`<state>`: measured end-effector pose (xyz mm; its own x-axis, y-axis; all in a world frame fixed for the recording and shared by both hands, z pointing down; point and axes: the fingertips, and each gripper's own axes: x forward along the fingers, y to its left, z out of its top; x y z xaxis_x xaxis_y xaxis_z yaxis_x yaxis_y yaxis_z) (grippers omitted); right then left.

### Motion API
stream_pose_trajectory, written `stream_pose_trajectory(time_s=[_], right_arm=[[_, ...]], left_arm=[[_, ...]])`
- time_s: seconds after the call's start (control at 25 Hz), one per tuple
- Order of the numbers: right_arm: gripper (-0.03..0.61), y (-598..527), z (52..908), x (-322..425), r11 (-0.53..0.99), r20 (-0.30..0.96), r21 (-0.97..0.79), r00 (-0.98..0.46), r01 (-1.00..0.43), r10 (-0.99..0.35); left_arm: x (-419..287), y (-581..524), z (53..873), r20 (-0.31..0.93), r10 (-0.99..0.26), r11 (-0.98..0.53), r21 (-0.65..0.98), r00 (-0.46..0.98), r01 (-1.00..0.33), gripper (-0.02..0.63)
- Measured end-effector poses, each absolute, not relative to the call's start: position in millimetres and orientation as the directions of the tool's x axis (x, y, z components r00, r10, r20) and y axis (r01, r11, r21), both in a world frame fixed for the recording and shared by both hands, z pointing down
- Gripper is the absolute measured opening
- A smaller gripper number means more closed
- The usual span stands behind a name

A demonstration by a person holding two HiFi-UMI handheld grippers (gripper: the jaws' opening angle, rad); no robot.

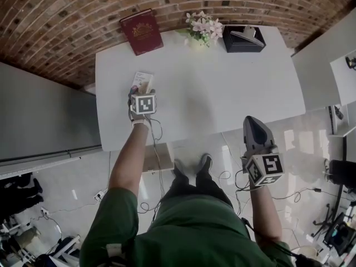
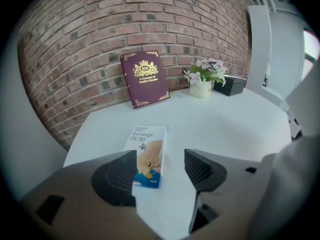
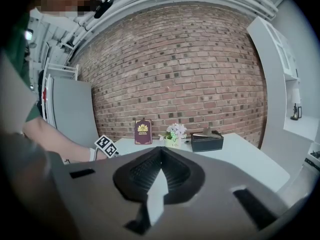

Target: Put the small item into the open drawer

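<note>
A small bandage box [image 1: 142, 81] [image 2: 148, 154] lies flat on the white table [image 1: 222, 88] near its left edge. My left gripper [image 1: 141, 90] [image 2: 160, 166] hovers right over the box's near end, jaws open. The box sits close to the left pad, and a clear gap separates it from the right pad, so neither pad presses on it. My right gripper [image 1: 251, 121] [image 3: 160, 154] is shut with nothing in it. It hangs off the table's near right side, above the floor.
A maroon book [image 1: 142, 31] [image 2: 145, 78] leans on the brick wall at the table's back. Beside it stand a flower pot [image 1: 203, 28] [image 2: 204, 79] and a black tissue box [image 1: 243, 39] [image 2: 230, 85]. A grey cabinet [image 1: 44, 115] stands left, white shelving [image 1: 328, 60] right, and cables [image 1: 156, 149] lie on the floor.
</note>
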<state>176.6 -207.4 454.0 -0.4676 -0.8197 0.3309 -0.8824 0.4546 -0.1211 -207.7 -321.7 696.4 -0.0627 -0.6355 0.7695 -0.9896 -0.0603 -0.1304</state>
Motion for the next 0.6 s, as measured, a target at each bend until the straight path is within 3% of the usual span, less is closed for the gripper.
stream_pose_trajectory(time_s=[0.24,0.6], right_arm=[[0.003,-194.2,453.3,172.9,0.432,0.350,-0.102,-0.438,-0.896,-0.828],[0.003,-172.1,456.1,175.7,0.369,0.372,-0.116,-0.385,-0.922,-0.845]], left_arm=[[-222.4,-338.4,705.8,0.789,-0.614,-0.154,-0.141,-0.017,-0.978,0.352],[-246.3,-356.0,726.8,0.844,-0.537,-0.202,-0.121,0.007,-0.972,0.385]])
